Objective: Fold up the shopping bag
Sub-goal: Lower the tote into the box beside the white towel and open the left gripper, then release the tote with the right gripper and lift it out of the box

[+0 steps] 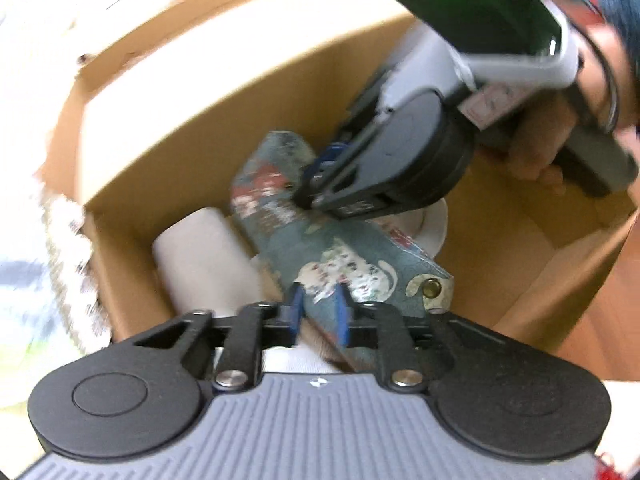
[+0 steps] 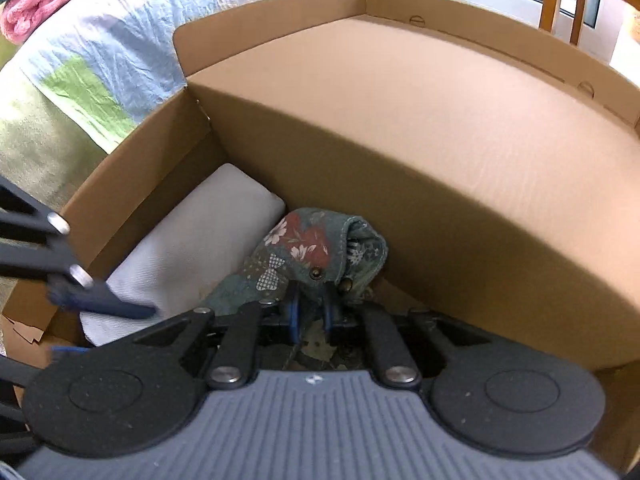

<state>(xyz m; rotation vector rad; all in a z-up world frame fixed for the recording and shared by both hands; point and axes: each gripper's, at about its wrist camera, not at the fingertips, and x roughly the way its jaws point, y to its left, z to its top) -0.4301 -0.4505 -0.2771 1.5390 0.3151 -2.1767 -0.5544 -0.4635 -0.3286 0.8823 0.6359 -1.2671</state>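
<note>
We've got the folded shopping bag [image 1: 304,240] pinched at both ends, left gripper [image 1: 318,312] and right gripper [image 2: 310,312] clamped on it, lowering it into the cardboard box [image 2: 400,128] beside the white roll [image 2: 188,240]; next, we'd release.

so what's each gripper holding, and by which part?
Both hold the folded floral bag, inside the cardboard box. Left gripper pinches the end by the snap button; right gripper clamps the other end.
</note>
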